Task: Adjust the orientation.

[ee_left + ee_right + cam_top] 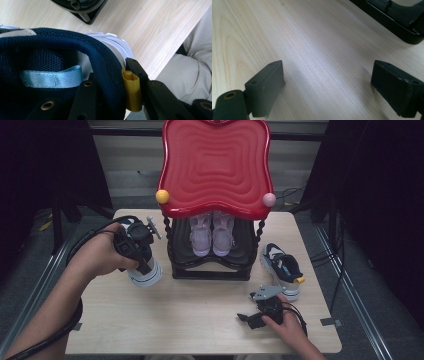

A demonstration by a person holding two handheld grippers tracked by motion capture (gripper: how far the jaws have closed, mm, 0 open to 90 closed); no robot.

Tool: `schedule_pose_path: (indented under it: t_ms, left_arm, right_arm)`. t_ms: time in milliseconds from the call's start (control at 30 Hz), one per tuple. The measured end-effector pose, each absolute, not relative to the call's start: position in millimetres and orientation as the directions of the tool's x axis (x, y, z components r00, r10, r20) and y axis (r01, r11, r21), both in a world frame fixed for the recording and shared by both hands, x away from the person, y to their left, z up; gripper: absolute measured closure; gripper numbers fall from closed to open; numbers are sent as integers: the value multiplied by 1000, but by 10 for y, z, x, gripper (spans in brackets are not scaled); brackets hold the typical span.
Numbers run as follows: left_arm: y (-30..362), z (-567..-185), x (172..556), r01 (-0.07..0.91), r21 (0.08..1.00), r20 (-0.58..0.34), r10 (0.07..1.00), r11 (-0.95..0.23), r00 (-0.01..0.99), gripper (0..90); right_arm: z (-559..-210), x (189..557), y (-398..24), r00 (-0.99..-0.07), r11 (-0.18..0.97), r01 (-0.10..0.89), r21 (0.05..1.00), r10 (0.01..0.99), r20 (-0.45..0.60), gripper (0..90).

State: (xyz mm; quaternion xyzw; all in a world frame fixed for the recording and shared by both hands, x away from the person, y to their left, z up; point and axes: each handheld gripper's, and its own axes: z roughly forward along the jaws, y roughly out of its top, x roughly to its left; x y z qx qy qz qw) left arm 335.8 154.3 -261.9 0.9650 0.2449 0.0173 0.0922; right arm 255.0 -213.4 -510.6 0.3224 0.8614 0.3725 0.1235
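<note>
My left gripper [144, 265] is shut on the heel collar of a navy and white sneaker [146, 275], holding it above the table left of the rack. In the left gripper view one jaw sits inside the sneaker [75, 47] and the other presses on its yellow heel tab [131, 90]. The matching sneaker [282, 268] lies on the table right of the rack. My right gripper [246, 320] rests low near the front edge. In the right gripper view the right gripper [329, 82] is open over bare wood.
A black shoe rack [210, 270] with a red wavy top tray [216, 165] stands at the table's back middle. A pair of pink shoes [212, 234] sits on its lower shelf. Dark curtains flank the wooden table [190, 320].
</note>
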Motion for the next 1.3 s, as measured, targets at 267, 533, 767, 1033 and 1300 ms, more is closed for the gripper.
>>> schedule_pose_path:
  t_ms: [267,533,767,1033,1300]
  left_arm:
    - [1512,-2423,3396,465,184,8,475,-866,880,722]
    - [1500,-2225,3422,468,192,28,482,-862,876,723]
    - [1456,-2033,3437,460,197,37,476,-865,879,722]
    - [1426,-1802,3437,454,209,58,474,-866,878,722]
    - [1356,-1568,3450,432,211,89,458,-877,885,722]
  right_arm:
    - [-5105,2550,-2134,-761,515,463,721,648,27,107]
    - [-5106,2548,-2134,-762,516,466,719,647,30,107]
    - [-5105,2548,-2135,-762,516,465,719,647,28,107]
    - [-5106,2548,-2135,-762,517,465,719,647,27,107]
    - [-5106,2548,-2134,-762,516,465,719,648,28,107]
